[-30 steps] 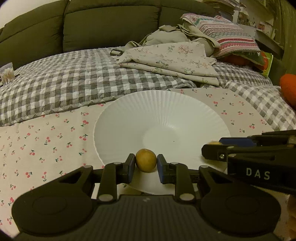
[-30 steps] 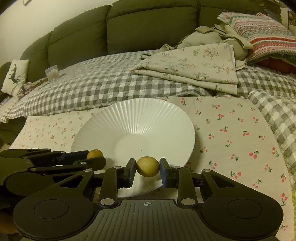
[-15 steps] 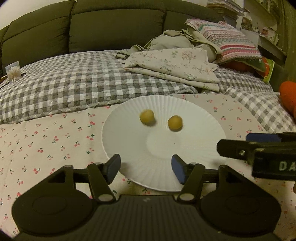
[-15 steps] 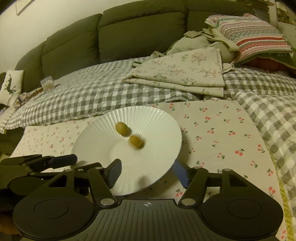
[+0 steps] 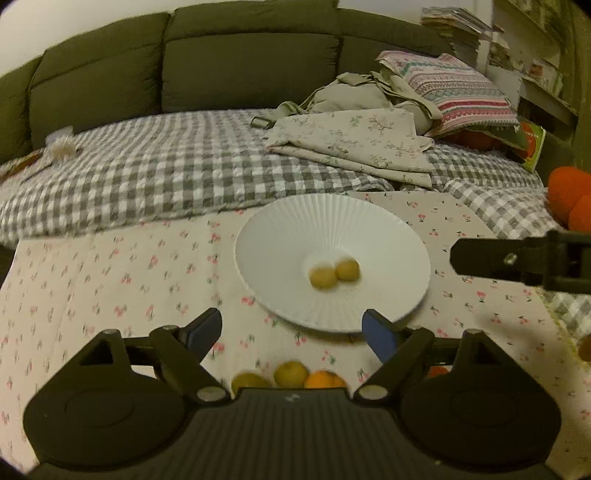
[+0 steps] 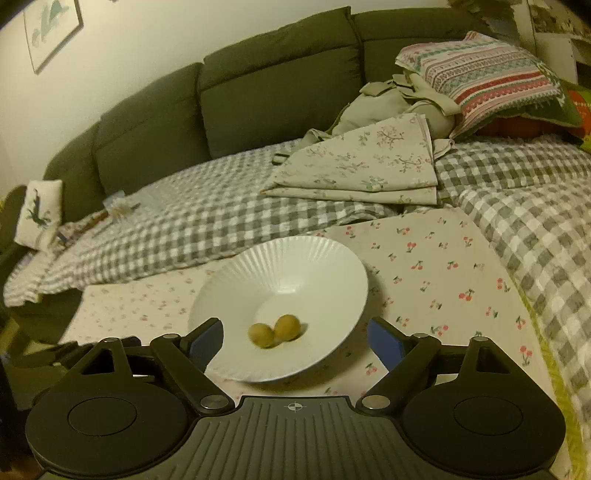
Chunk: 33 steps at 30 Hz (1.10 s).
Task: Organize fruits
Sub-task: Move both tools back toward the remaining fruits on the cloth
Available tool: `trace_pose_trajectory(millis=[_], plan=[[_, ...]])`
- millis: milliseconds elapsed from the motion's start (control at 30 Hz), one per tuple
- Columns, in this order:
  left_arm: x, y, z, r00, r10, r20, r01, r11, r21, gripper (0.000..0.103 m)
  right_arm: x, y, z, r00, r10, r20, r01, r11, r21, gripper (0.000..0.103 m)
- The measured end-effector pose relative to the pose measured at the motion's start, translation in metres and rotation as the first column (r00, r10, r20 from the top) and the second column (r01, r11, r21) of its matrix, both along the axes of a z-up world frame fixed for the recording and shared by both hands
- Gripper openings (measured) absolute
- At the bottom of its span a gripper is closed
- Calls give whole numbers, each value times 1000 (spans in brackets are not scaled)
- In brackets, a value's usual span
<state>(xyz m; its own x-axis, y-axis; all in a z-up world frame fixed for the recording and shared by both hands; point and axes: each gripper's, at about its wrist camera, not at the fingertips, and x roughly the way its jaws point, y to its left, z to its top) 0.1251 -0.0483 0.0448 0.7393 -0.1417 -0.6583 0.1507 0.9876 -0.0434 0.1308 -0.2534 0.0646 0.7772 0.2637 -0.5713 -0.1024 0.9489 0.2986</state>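
both views: white ribbed plate (image 5: 280,236) (image 6: 321,266) on the cherry-print cloth (image 5: 110,280) (image 6: 443,273). two small yellow-green fruits (image 5: 334,275) (image 6: 273,330) lie touching each other in the plate's hollow.

left tool (image 5: 293,328): fingers spread wide, nothing between them, held just off the plate's 6 o'clock rim. right tool (image 6: 295,338): fingers spread wide, empty, straddling the plate's near rim.

left view only: loose fruits on the cloth at 6 o'clock from the plate, partly hidden by the tool body: two yellow-green ones (image 5: 290,373) and an orange one (image 5: 323,379). the right tool's black arm enters at 3 o'clock.

right view only: a small embroidered cushion (image 6: 38,216) at 9 o'clock and a framed picture (image 6: 51,31) on the wall at 11 o'clock. the left tool shows only as a dark shape at 8 o'clock.
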Motion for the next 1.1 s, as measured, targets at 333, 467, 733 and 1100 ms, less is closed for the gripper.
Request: trace_pose_trajectory(millis=[333,467,733,1100], plan=[[-42,9,-2,999,48,-22,-47,998,34,88,-43,4,12,1000,12,9,-12,1000,0,93],[-55,13,-5,998,55,-33,-54,998,32,90,-58,4,7,1000,24,-5,-24,1000,-12,93],[-74,14,-18,997,40,-66,-37,998,48,90,-80,6,-1,999,39,-22,-40,998,-40,93],[-78,27,-37,990,13,-143,-12,1000,8,89,-73,1,-20,994,19,-104,-24,998,-51,93]])
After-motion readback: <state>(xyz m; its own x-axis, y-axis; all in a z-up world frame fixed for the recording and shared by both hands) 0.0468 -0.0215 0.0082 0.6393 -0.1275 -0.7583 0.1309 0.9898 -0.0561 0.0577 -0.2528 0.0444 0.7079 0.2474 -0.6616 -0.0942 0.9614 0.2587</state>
